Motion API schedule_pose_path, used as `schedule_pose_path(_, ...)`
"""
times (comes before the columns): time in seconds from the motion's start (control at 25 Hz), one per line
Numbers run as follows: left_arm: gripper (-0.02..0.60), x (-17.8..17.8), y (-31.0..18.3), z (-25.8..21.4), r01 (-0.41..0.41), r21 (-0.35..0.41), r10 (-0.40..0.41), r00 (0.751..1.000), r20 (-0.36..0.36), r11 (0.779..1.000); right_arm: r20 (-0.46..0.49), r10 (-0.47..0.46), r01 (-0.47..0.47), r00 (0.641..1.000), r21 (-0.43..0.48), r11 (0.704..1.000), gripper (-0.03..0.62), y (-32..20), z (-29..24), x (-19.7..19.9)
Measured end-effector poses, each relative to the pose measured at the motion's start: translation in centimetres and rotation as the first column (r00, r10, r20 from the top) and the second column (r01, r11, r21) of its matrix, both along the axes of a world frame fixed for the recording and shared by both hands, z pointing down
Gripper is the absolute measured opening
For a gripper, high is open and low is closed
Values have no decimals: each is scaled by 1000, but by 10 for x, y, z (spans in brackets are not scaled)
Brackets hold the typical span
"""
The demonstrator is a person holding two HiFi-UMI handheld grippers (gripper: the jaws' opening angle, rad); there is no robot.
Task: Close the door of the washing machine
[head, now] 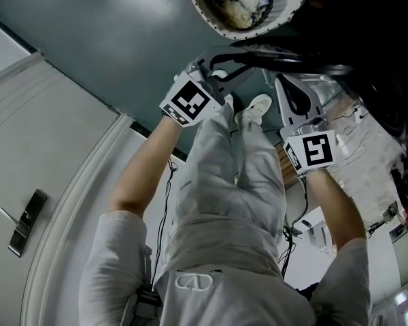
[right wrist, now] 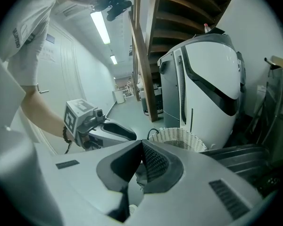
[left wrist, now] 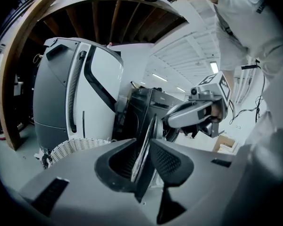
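The washing machine's open door (left wrist: 153, 126) was seen edge-on, upright, straight ahead of the left hand-held gripper (left wrist: 142, 149). Its jaws were held half apart around that thin edge, apparently ungripped. The right hand-held gripper (right wrist: 141, 145) was held alongside, closed and empty.

The person wears a pale grey short-sleeved shirt (head: 114, 250) and matching pale grey trousers (head: 224, 182), with an outlined emblem near the waist, and white shoes (head: 257, 106). A dark beaded bracelet (right wrist: 65, 134) circles the left wrist. The left gripper (left wrist: 144, 161) and the right gripper (right wrist: 140, 161) are alike: each has a smooth grey moulded shell, dark cross-hatched jaw pads and a white cube (head: 190, 102) bearing black square markers.
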State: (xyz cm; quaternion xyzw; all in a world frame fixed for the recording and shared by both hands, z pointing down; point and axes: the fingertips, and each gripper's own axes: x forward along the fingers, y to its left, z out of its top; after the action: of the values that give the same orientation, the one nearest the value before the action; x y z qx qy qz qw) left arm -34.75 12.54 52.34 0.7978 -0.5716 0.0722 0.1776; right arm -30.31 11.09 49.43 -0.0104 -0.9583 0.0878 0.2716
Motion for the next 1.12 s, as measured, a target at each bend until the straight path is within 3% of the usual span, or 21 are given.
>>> schedule_pose_path(0.76, 120, 30, -26, 72, -212, -70, 218, 970, 103, 975, -9, 86, -86, 996, -33, 996, 10, -1, 40, 18)
schedule_pose_path(1.12, 110, 42, -33, 82, -332, -92, 343, 925, 163, 939, -18, 89, -90, 996, -38, 995, 9, 0, 50, 25)
